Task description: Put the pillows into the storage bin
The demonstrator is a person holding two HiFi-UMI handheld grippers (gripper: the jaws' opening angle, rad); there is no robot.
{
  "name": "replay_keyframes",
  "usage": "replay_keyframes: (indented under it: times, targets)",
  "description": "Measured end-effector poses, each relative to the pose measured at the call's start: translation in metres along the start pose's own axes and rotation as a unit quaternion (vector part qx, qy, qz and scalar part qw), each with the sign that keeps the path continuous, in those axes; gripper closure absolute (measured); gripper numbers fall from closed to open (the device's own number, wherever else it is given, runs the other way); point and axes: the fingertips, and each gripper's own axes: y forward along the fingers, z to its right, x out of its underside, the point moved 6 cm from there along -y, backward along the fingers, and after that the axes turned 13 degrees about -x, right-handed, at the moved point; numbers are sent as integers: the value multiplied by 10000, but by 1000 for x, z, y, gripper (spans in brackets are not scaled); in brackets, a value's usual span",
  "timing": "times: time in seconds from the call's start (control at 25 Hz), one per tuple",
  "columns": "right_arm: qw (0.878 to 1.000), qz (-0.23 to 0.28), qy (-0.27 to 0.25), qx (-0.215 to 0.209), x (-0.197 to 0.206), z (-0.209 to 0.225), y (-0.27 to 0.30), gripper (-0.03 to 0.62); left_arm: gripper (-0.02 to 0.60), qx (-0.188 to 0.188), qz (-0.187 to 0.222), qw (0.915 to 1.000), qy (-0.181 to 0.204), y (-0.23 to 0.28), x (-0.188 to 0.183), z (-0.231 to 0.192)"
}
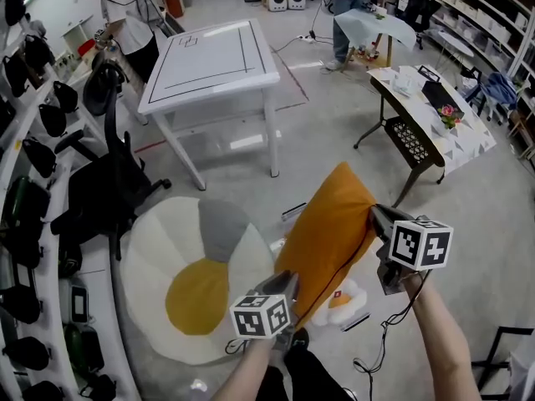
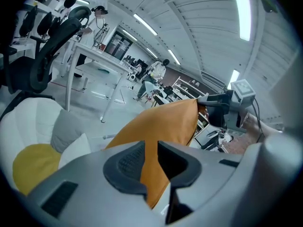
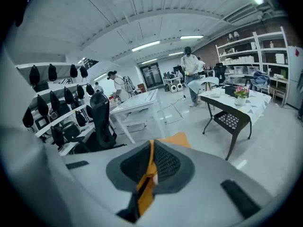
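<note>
An orange pillow [image 1: 333,232] hangs in the air between my two grippers, stretched slantwise. My left gripper [image 1: 288,281] is shut on its lower corner; in the left gripper view the orange cloth [image 2: 161,122] runs between the pads of that gripper [image 2: 150,167]. My right gripper [image 1: 374,214] is shut on the upper right corner, and in the right gripper view a thin fold of the orange pillow [image 3: 176,138] is pinched in that gripper [image 3: 150,167]. A small egg-shaped pillow [image 1: 344,296] lies on the floor below. No storage bin shows in any view.
A large round white, grey and yellow cushion [image 1: 192,282] lies on the floor at left. Beyond it stand a black office chair [image 1: 109,182] and a white table [image 1: 209,57]. A black side table [image 1: 414,136] stands at right. Shelves with dark headgear [image 1: 33,140] line the left edge.
</note>
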Motion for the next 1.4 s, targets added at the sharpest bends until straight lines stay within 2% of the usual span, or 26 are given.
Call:
replay_keyframes:
  times: [0.24, 0.4, 0.6, 0.76, 0.88, 1.0, 1.24, 1.32, 1.4]
  targets:
    - [9991, -28, -379, -163, -30, -5, -5, 577, 501, 24, 87, 10000, 6, 6, -11, 7]
    - [9966, -282, -741, -207, -27, -8, 2, 577, 501, 18, 96, 9999, -31, 9, -12, 8]
    - [9927, -920, -771, -118, 29, 6, 36, 577, 502, -55, -28, 9999, -88, 16, -1, 3]
    - [9858, -1531, -564, 400, 103, 45, 68, 577, 502, -217, -184, 9994, -171, 19, 11, -13]
    - [9766, -1975, -271, 803, 158, 81, 75, 579, 502, -301, -279, 9989, -222, 21, 20, -22]
    - [9681, -2271, -206, 1036, 183, 99, 68, 580, 502, -372, -352, 9983, -262, 28, 24, -30]
    - [9393, -3145, -757, 1146, 228, 102, 49, 579, 502, -240, -530, 9979, -292, 41, 33, -23]
    - [9239, -3421, -944, 1432, 244, 111, 40, 579, 502, -168, -584, 9979, -231, 45, 35, -17]
    - [9120, -3578, -921, 1783, 258, 121, 28, 577, 502, -114, -629, 9978, -169, 48, 36, -13]
